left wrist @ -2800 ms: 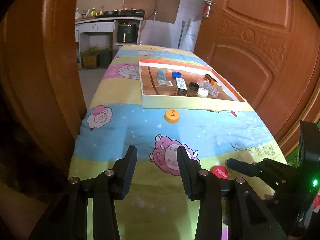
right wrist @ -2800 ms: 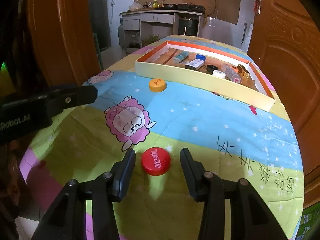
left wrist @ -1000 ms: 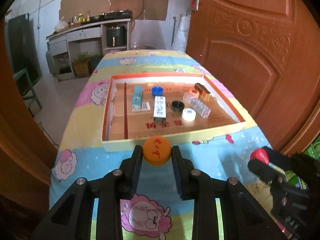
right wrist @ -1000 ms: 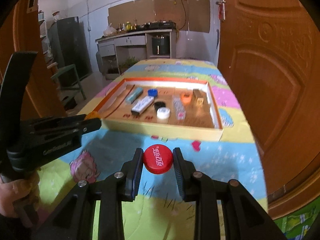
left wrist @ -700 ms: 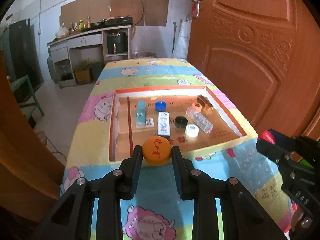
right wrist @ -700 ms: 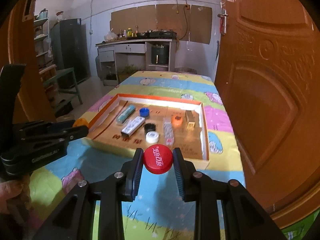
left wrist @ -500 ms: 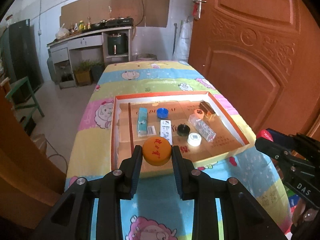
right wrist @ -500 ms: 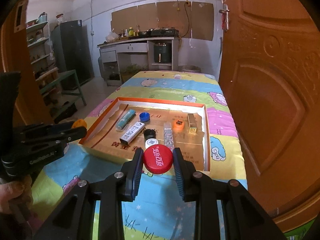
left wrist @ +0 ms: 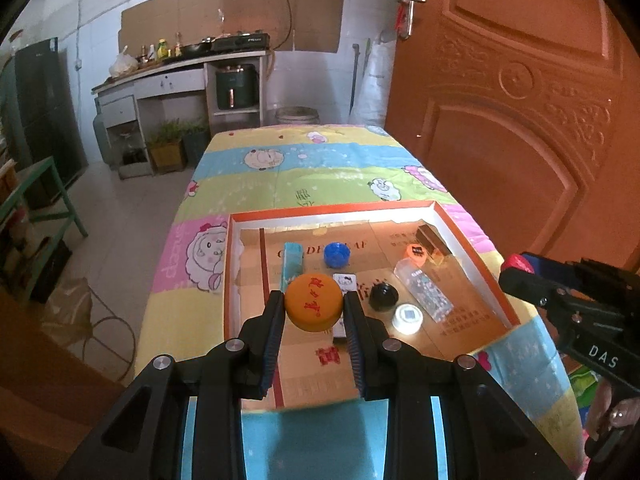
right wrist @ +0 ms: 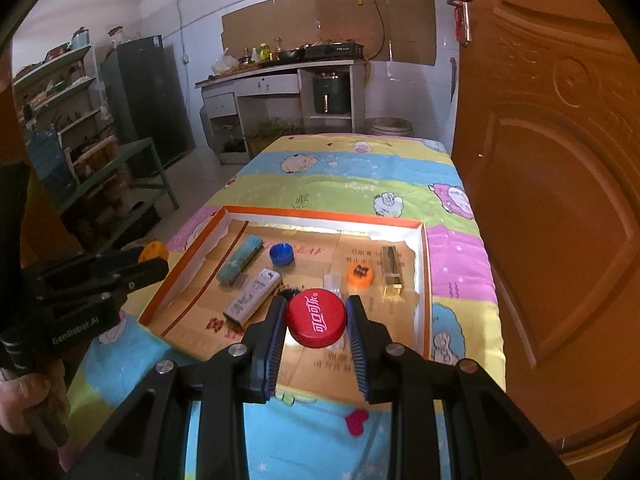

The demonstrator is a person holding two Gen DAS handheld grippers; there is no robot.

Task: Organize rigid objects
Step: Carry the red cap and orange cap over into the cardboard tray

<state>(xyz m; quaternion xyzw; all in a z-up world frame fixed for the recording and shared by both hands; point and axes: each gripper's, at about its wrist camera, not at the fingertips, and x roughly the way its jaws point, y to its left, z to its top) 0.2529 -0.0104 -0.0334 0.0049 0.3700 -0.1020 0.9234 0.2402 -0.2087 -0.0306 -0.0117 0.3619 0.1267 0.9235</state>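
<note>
Both grippers are closed on bottle caps and held above a shallow cardboard tray. Left black gripper clamps a round orange plastic cap with red characters between its blue-padded fingers. Right black gripper clamps a round red plastic cap with white lettering the same way.

Just beyond and below both lies the orange-rimmed, white-walled cardboard tray, resting on a tabletop covered by a cartoon-sheep cloth in yellow, blue, green and pink stripes. Inside the tray, ahead of the left gripper, sit a round blue cap and a teal rectangular box; to the gripper's right are a black cap, a white cap, a clear plastic bottle with an orange lid and a small brown box.
</note>
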